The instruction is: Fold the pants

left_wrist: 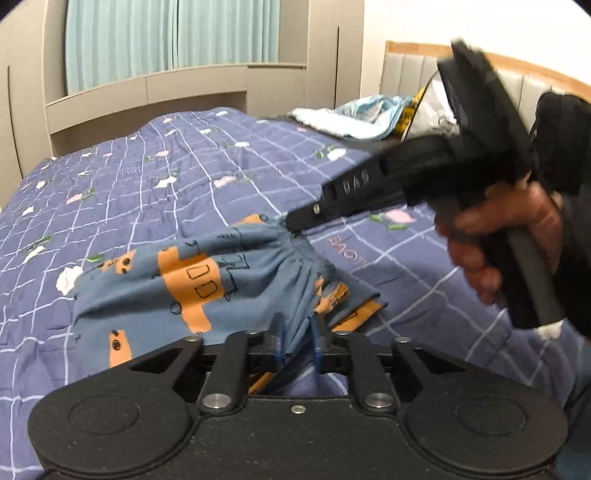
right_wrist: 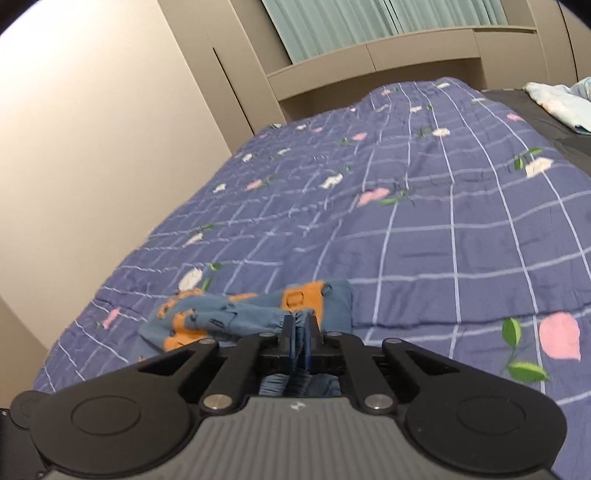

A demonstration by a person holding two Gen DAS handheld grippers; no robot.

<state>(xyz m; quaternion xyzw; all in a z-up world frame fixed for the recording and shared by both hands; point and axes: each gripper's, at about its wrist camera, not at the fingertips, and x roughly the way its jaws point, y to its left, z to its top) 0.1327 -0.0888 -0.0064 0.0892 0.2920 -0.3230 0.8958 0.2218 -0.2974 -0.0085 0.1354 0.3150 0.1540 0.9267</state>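
Right gripper (right_wrist: 301, 332) clamped tight on bunched blue cloth of small blue-and-orange printed pants (right_wrist: 236, 317), crumpled on a bed's purple checked floral quilt (right_wrist: 424, 229). Beige wardrobe (right_wrist: 110, 147) left, pale green curtains (right_wrist: 388, 22) beyond.

A home bedroom: quilted floral bedspread (right_wrist: 424, 221), padded headboard (left_wrist: 413, 70), built-in wardrobes (left_wrist: 26, 110), pale green curtains (left_wrist: 166, 33).

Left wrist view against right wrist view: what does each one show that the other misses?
Only the left wrist view shows the person's hand holding the right gripper, pinched on the pants, plus the padded headboard. Only the right wrist view shows the plain wall beside the bed. Both share the pants bunched on the purple floral quilt, the curtain, and the light blue cloth.
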